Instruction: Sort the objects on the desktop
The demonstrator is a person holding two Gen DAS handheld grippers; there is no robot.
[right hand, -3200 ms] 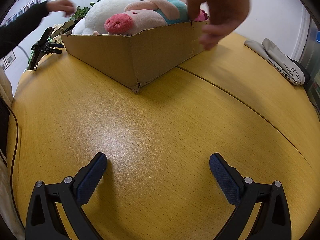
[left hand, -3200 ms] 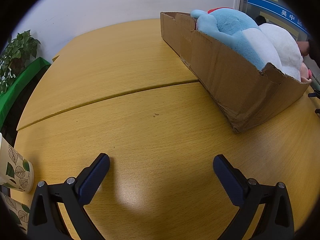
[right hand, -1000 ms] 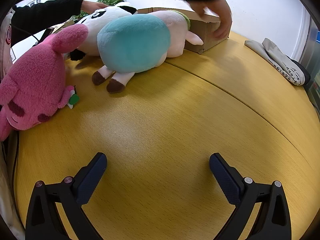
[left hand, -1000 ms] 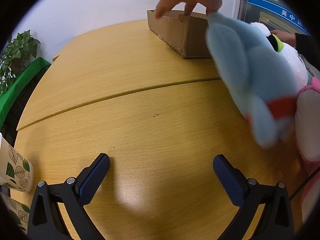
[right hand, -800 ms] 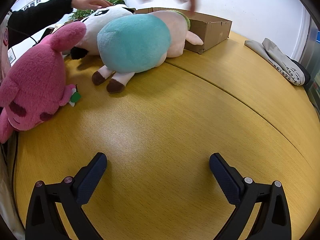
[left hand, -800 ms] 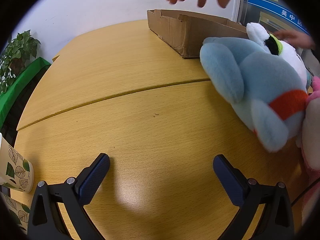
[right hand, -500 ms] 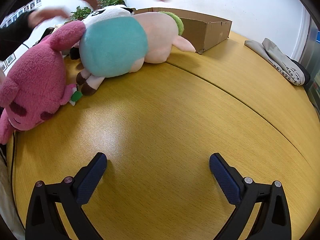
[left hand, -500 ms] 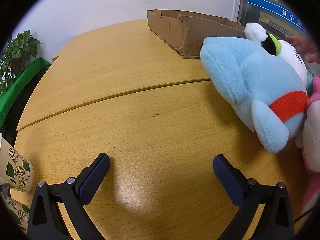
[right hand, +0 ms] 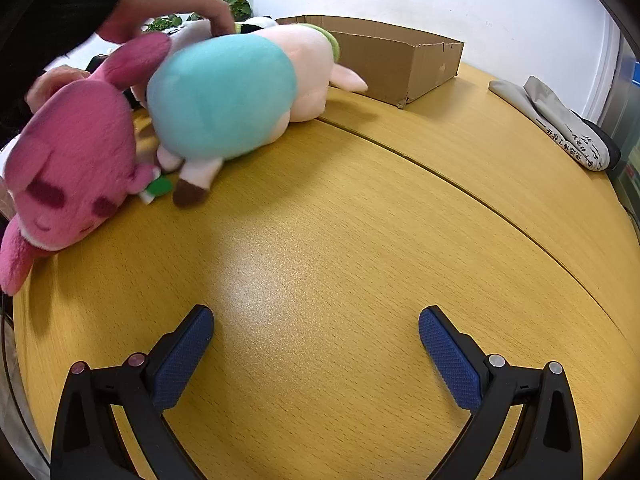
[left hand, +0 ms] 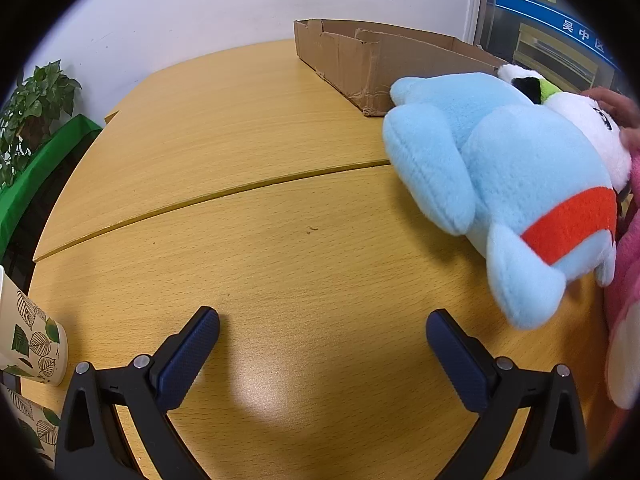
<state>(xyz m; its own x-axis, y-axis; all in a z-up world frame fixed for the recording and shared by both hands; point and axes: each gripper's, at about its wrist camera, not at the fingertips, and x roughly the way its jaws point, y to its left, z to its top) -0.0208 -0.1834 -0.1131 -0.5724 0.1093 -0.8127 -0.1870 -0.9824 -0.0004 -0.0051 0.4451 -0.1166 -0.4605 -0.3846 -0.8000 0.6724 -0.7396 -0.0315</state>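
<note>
Several plush toys lie on the wooden table. In the left wrist view a light blue plush with a red band (left hand: 516, 184) lies at the right, with a white panda plush (left hand: 588, 128) and a pink plush (left hand: 628, 280) behind it. In the right wrist view a pink plush (right hand: 76, 160) and a teal-and-cream plush (right hand: 232, 96) lie at the left, and a person's hand (right hand: 168, 4) touches them. The empty cardboard box (left hand: 384, 64) stands at the back; it also shows in the right wrist view (right hand: 396, 60). My left gripper (left hand: 322, 330) and right gripper (right hand: 316, 326) are open and empty, low over the table.
Paper cups with leaf print (left hand: 28, 340) stand at the left edge. A green plant (left hand: 28, 108) is beyond the table. A folded grey cloth (right hand: 560, 120) lies at the right edge in the right wrist view.
The box was emptied and moved back; the plush toys now lie on the table. A hand has shifted the teal and pink plushes. Both grippers have stayed still.
</note>
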